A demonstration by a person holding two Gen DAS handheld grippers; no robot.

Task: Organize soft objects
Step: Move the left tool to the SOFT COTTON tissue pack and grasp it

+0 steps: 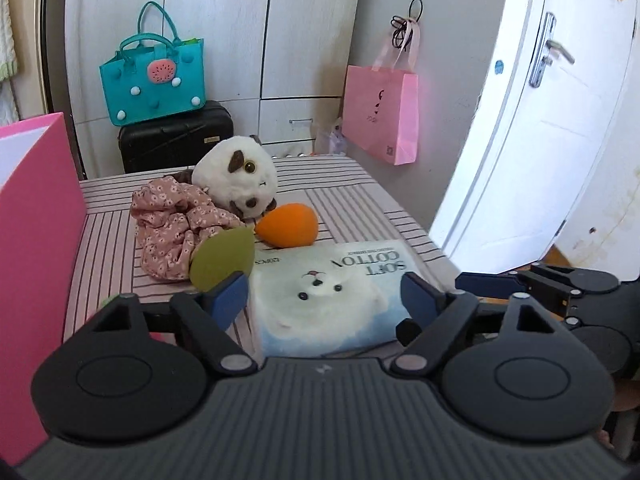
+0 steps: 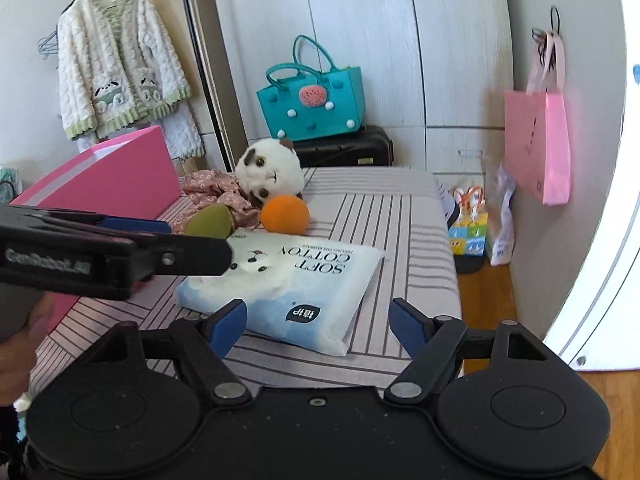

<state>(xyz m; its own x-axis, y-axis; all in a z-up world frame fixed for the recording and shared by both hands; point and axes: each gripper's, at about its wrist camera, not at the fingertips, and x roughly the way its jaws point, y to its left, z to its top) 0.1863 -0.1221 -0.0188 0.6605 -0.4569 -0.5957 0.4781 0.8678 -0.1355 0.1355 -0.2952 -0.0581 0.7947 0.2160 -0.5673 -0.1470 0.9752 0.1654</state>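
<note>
we hold both tools wide and empty: left tool [image 1: 324, 300] and right tool [image 2: 318, 322] flank the soft cotton tissue pack [image 1: 332, 300], probably to lift it together.

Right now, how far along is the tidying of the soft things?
Nothing looks put away yet. The plush toy, floral cloth, orange sponge, green sponge and cotton pack all lie on the striped table. Both the left gripper and right gripper are open, empty, near the pack. Everything remains.
</note>
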